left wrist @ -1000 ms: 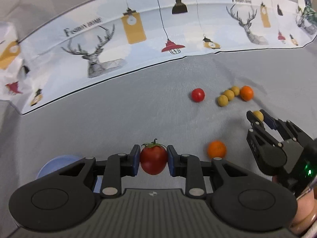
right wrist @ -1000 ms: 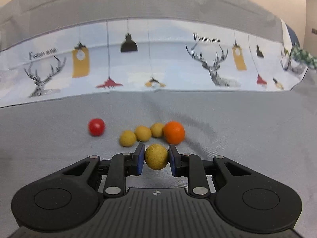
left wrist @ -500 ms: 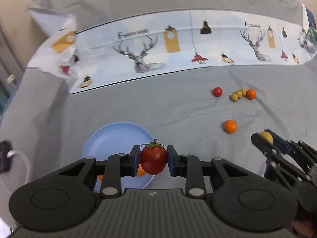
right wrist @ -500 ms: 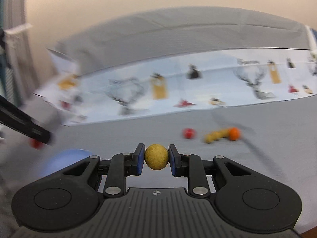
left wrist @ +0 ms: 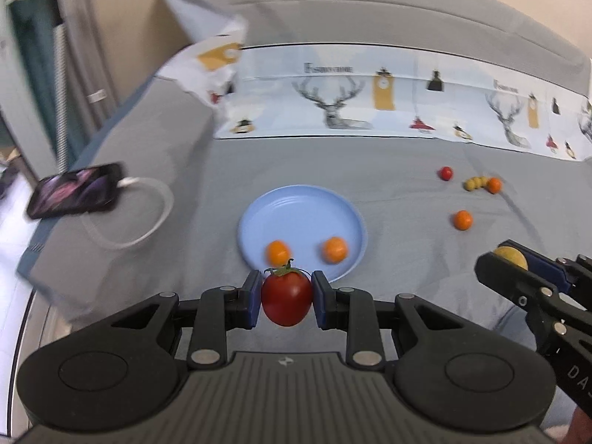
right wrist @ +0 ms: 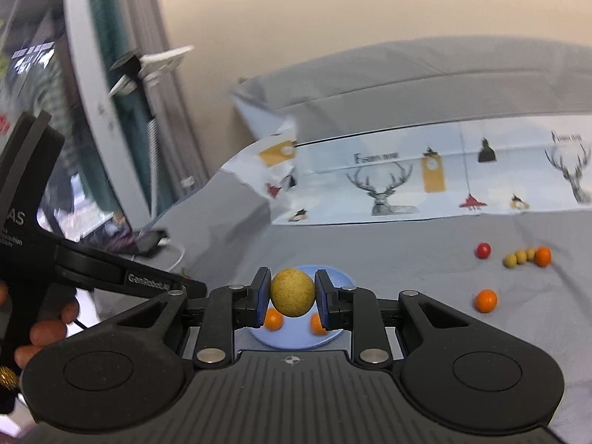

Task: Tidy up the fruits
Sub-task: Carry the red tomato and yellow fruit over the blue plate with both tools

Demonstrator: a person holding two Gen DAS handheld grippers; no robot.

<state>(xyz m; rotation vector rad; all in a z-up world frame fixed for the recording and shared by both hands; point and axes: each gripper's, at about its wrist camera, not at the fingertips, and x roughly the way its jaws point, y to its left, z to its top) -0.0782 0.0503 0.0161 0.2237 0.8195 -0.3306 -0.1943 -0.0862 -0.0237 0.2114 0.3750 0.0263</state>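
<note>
My left gripper is shut on a red tomato with a green stem, held above the near rim of a blue plate. Two orange fruits lie in the plate. My right gripper is shut on a yellow ball fruit, held above the same plate; it also shows in the left wrist view at the right. On the grey cloth to the right lie a small red fruit, three yellow balls and two orange fruits.
A phone with a white cable lies at the left edge of the grey cloth. A printed deer-pattern sheet runs along the back. The left gripper's body and hand fill the left of the right wrist view.
Both grippers have drawn back and swung left with their fruits held. The plate with two orange fruits has come fully into view, and the loose fruits now sit farther off to the right.
</note>
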